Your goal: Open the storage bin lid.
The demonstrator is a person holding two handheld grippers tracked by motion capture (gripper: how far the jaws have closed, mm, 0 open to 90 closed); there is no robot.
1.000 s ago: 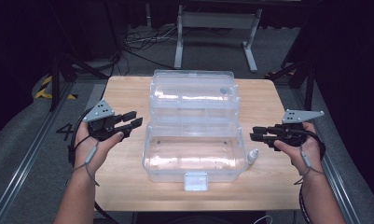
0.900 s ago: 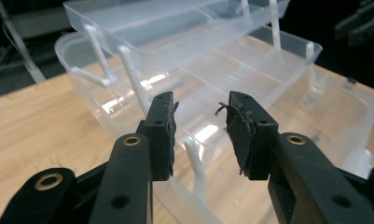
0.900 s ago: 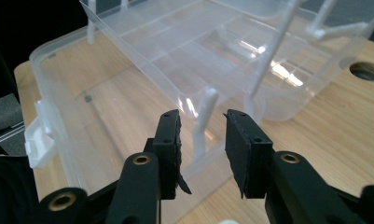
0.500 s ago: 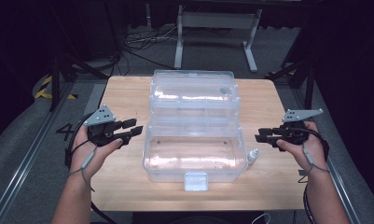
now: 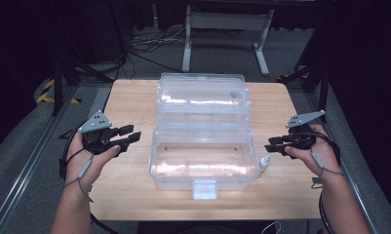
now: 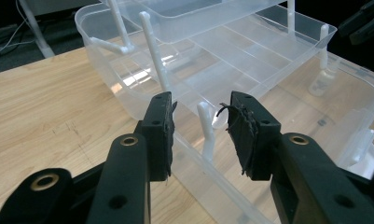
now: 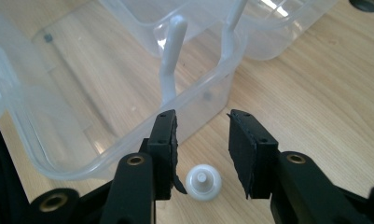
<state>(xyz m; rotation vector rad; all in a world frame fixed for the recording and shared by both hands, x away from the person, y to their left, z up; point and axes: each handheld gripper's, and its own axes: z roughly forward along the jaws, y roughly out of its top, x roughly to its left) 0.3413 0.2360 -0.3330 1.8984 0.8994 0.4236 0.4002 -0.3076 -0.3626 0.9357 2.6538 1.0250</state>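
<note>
A clear plastic toolbox lies open mid-table, its fold-out trays raised toward the far side on white arms. My left gripper hovers open at the box's left side. In the left gripper view its jaws frame a white hinge arm on the box rim without touching it. My right gripper is open at the box's right side, and its jaws have just been opening. A small white bottle stands on the table below and between those jaws, untouched.
The wooden table has bare strips left and right of the box. A white latch sits on the box's near wall. Dark floor, cables and a metal stand lie beyond the far edge.
My left gripper has sunk slightly toward the near side. The right hand and the box have kept their places.
</note>
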